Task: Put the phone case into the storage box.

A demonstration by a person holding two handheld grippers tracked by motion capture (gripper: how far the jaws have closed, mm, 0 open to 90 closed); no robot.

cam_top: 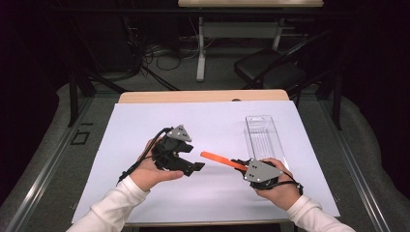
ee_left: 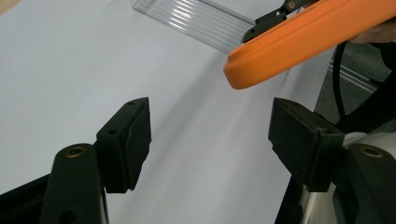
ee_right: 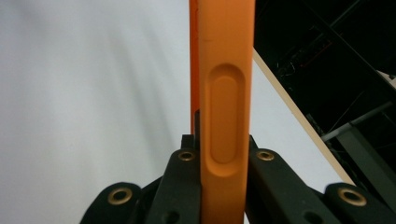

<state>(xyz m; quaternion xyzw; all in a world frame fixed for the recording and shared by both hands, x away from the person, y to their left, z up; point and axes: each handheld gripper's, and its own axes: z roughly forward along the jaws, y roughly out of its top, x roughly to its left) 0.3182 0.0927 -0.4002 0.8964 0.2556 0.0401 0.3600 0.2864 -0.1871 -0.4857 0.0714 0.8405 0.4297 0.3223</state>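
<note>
Right hand-held gripper: clenched on the orange handle; in the right gripper view my two black jaws press on its sides, low on the handle.
Orange handle: a long, flat orange bar with a rounded end and an oval recess in its face; in the high view it sticks out of my right hand-held gripper toward the left and slightly away from me, lifted off the white sheet.
Left hand-held gripper: released, jaws apart with nothing between them; in the left gripper view the pads stand on either side of bare white sheet.
Handle against left hand-held gripper: the rounded tip of the orange handle hangs just ahead of and above my open jaws, nearer the right-hand pad, not touching either one.
Clear plastic tray: lies flat on the sheet beyond my right hand, long side running away from me, apart from the handle.
Tabletop: wooden edge shows along the far side; the white sheet covers most of it.
Hands: my left hand and right hand each grip a tool body, white sleeves coming in from the near edge.
</note>
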